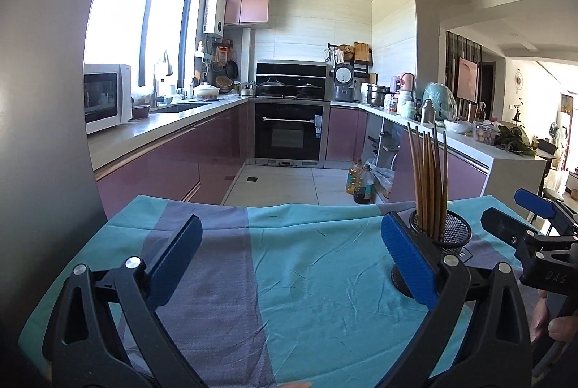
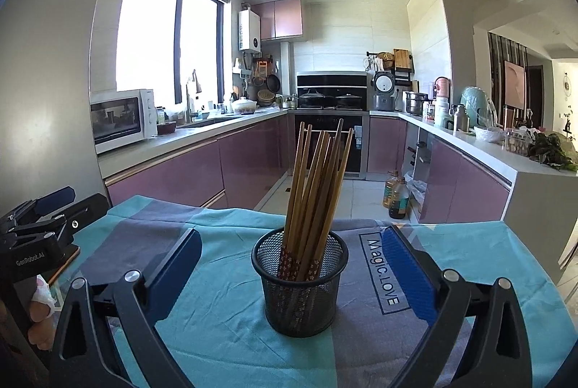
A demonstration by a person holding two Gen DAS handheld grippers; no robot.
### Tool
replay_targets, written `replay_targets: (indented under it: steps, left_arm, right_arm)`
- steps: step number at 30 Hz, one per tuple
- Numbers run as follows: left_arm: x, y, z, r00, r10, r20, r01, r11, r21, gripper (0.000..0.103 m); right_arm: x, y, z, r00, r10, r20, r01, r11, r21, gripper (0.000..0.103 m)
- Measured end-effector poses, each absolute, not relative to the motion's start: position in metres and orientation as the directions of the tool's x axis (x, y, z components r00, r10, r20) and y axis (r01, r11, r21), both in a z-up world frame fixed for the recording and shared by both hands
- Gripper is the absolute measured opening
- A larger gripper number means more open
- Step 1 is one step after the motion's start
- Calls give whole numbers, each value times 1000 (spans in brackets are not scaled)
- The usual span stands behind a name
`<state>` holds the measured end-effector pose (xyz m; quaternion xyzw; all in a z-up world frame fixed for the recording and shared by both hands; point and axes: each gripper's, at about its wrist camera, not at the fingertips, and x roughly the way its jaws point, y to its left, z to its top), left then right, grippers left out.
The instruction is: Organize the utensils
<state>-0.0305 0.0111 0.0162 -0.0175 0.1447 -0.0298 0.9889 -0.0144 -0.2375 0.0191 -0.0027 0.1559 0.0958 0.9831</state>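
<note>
Right wrist view: the right gripper (image 2: 290, 265) stands with fingers spread wide, nothing pressed between them, over a teal and grey cloth (image 2: 224, 287) covering the table. Ahead, between the fingers, a black mesh cup (image 2: 300, 294) stands upright on the cloth, holding a bundle of wooden chopsticks (image 2: 318, 185) that lean and fan outward. The left gripper (image 1: 289, 261) is likewise wide apart and empty. Beyond lies a kitchen with mauve cabinets (image 2: 202, 171), a microwave (image 2: 123, 119) and an oven (image 1: 287, 135).
</note>
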Motion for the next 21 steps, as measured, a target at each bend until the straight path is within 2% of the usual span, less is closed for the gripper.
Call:
replay_targets:
  steps: [9, 21]
  left_arm:
    - [-35, 10, 16, 958, -32, -284, 22, 999, -37, 98]
    - [-37, 11, 12, 962, -19, -272, 4, 998, -55, 98]
  right_arm:
    - [-21, -239, 22, 955, 156, -253, -153, 988, 29, 97]
    - [-25, -239, 22, 963, 142, -228, -140, 990, 25, 97]
